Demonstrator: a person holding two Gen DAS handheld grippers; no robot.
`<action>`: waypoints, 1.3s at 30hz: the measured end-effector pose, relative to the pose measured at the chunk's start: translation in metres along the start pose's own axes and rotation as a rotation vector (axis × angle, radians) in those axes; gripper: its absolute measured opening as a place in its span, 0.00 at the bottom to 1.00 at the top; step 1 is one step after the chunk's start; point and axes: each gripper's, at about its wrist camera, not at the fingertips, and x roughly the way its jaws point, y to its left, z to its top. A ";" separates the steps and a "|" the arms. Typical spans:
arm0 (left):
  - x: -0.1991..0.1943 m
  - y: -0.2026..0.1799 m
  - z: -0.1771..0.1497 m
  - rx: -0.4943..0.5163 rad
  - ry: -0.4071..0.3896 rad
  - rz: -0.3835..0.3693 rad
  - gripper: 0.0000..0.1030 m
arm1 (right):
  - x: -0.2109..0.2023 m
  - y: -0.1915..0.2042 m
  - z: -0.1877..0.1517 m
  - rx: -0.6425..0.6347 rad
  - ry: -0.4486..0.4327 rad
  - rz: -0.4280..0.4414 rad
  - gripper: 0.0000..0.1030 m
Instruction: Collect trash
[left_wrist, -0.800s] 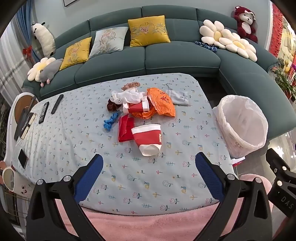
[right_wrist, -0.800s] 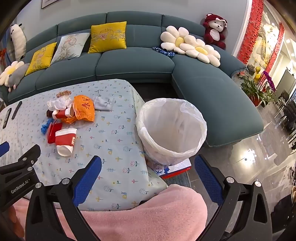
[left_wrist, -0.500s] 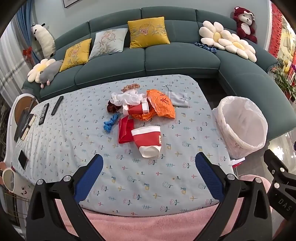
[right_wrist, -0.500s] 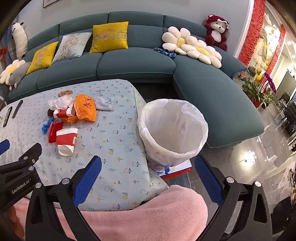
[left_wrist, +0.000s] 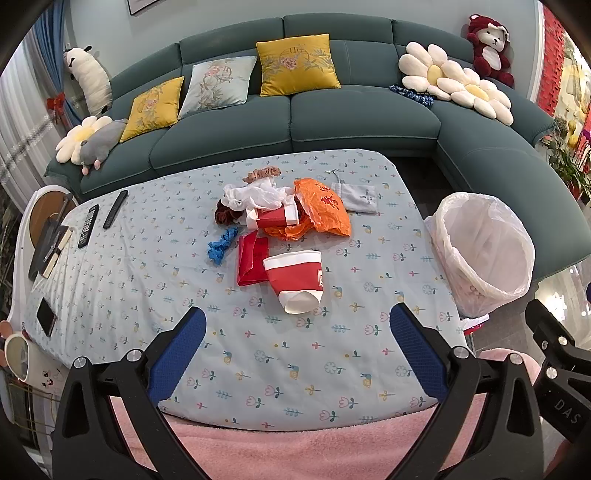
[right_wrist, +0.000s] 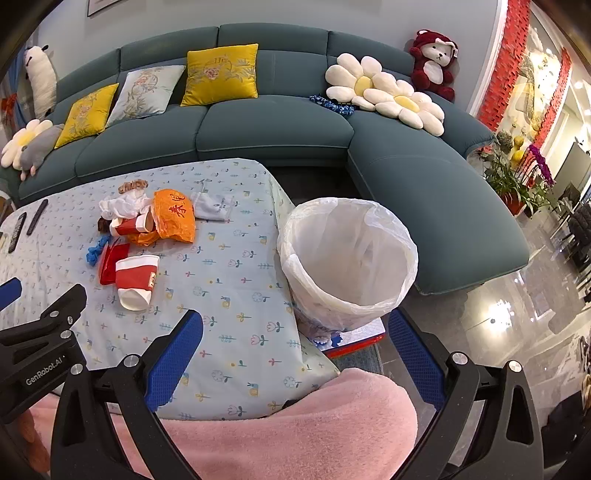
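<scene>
Left gripper (left_wrist: 297, 350) low centre of the left wrist view, blue pads spread wide, nothing between them. The large red-and-white paper cup (left_wrist: 295, 282) lies on its side just above the gap, mid-frame, apart from both fingers. Rest of the trash pile (left_wrist: 280, 214) sits higher, centre of frame: smaller red cup (left_wrist: 273, 218), orange plastic bag (left_wrist: 325, 206), white crumpled plastic (left_wrist: 255, 195), flat red packet (left_wrist: 251, 264), blue scrap (left_wrist: 221, 247), all on the flowered tablecloth (left_wrist: 147, 280).

Right gripper (right_wrist: 295, 354) low centre of the right wrist view, pads likewise wide apart and empty. The white-lined trash bin (right_wrist: 349, 262) stands just above them, centre-right, beside the table edge. Same large cup (right_wrist: 136, 280) lies centre-left here, well off from these fingers.

Hard to read: brown item at the pile's left edge mostly covered by the white plastic. Bin's base hidden behind the right finger. Bin cut by the frame rim at right in the left view. Pink fabric (right_wrist: 295, 424) fills the bottom of both views
</scene>
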 end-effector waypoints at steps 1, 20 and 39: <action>0.000 0.001 -0.002 -0.003 -0.003 0.000 0.92 | -0.001 0.000 0.000 -0.001 -0.003 -0.002 0.93; 0.000 0.006 -0.005 -0.013 -0.002 -0.001 0.93 | -0.003 0.003 0.001 -0.009 -0.007 -0.012 0.93; 0.002 0.006 -0.006 -0.021 0.015 -0.007 0.93 | -0.006 0.006 0.000 -0.017 -0.020 -0.009 0.93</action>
